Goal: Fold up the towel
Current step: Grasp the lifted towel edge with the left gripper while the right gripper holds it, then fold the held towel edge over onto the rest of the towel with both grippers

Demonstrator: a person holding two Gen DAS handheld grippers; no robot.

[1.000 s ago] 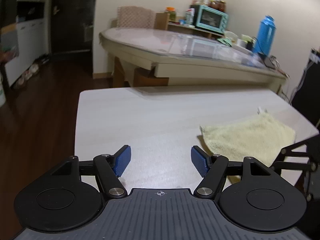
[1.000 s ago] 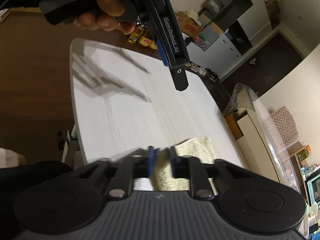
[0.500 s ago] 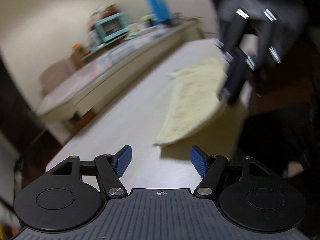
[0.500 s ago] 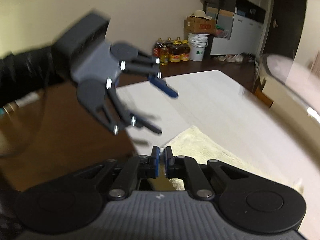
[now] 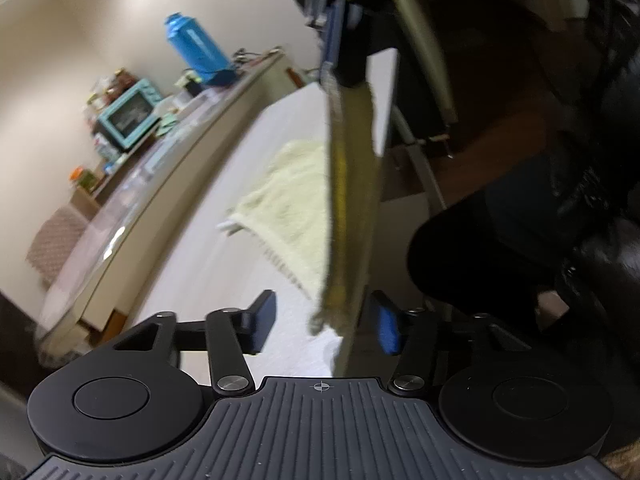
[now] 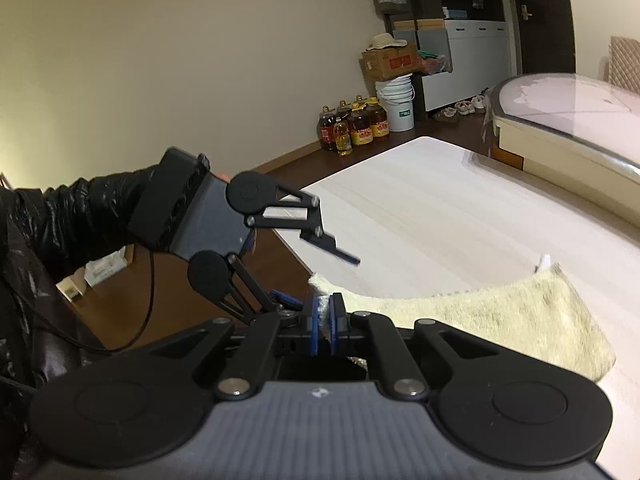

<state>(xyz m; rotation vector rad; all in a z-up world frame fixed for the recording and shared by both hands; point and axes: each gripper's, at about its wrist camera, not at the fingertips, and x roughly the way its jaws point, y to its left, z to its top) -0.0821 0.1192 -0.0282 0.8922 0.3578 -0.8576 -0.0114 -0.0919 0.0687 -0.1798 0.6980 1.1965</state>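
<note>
White table [image 6: 420, 216], towel [image 6: 500, 312] in R gripper [image 6: 323, 322]

Ahead and left of the left gripper, a blue thermos [image 5: 198, 50] and a teal toaster oven [image 5: 128, 120] stand on a long counter [image 5: 160, 184], while beyond the right gripper oil bottles [image 6: 354, 126], a white bucket [image 6: 396, 100] and a cardboard box [image 6: 390, 62] sit against the far wall.

Right gripper [image 6: 323, 317]: pads nearly together, pinching towel [image 6: 500, 312] edge. Left gripper [image 6: 320, 272] at its 10 o'clock, pads spread wide; black sleeve [image 6: 80, 208] behind.
</note>
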